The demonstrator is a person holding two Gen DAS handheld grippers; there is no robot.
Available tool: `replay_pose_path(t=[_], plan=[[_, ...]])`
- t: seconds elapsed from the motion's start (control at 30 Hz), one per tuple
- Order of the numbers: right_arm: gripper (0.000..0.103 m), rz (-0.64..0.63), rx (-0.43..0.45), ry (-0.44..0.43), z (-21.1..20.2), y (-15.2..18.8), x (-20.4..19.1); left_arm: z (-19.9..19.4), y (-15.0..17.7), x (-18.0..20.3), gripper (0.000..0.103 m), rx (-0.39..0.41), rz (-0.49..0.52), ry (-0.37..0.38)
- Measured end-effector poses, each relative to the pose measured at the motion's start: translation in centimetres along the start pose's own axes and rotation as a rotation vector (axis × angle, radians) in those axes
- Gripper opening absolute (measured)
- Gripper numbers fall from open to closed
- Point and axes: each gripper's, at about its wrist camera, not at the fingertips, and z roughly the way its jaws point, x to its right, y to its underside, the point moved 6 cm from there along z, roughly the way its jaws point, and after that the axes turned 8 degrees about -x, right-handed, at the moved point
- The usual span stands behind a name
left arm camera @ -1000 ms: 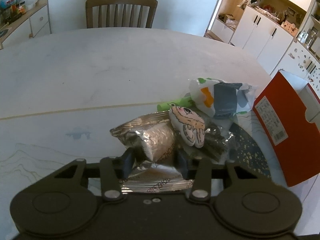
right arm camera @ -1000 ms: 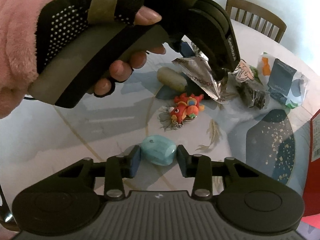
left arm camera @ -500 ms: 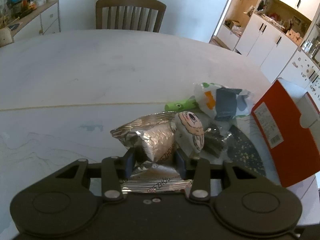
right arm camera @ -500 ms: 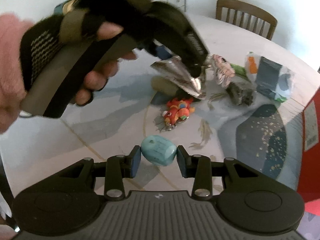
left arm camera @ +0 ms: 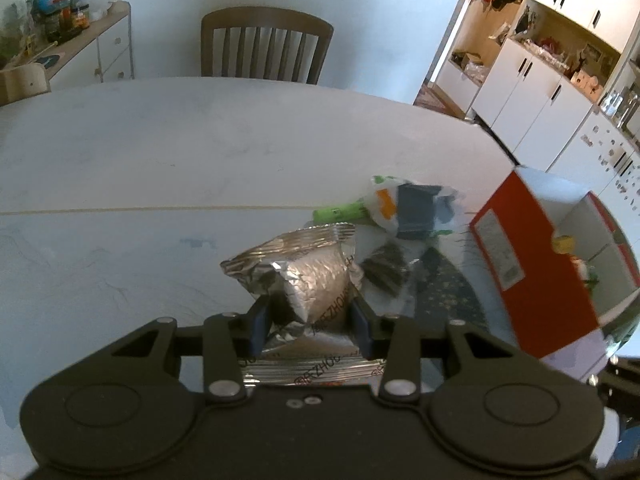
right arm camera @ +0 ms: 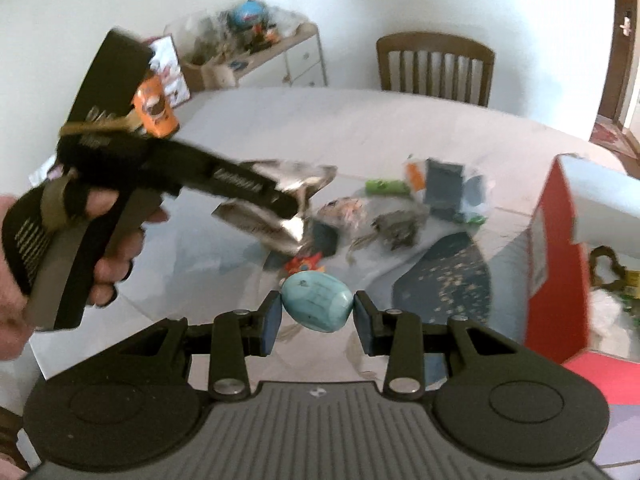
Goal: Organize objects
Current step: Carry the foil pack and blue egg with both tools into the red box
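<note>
Both jaws are closed on something: the left gripper (left arm camera: 308, 322) clamps a silver foil packet (left arm camera: 304, 276), and the right gripper (right arm camera: 318, 322) clamps a turquoise stone (right arm camera: 318, 306). Above the table (left arm camera: 160, 140), the red box (left arm camera: 532, 264) stands open at 3 o'clock.

My left gripper (left arm camera: 308, 322) is clamped on a crinkled silver foil packet (left arm camera: 304, 276), held in a gloved hand (right arm camera: 76, 236) at nine o'clock of my right view. My right gripper (right arm camera: 318, 320) pinches a turquoise stone (right arm camera: 318, 301), pointing toward twelve o'clock.
</note>
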Motion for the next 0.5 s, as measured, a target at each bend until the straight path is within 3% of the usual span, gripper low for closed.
replay_pose_path(t=[0.5], plan=[[0.038,0.040,0.097,0.040,-7.9,0.1,6.3,-5.3,0.7,9.0,0.041,0.028,0.059,0.097]])
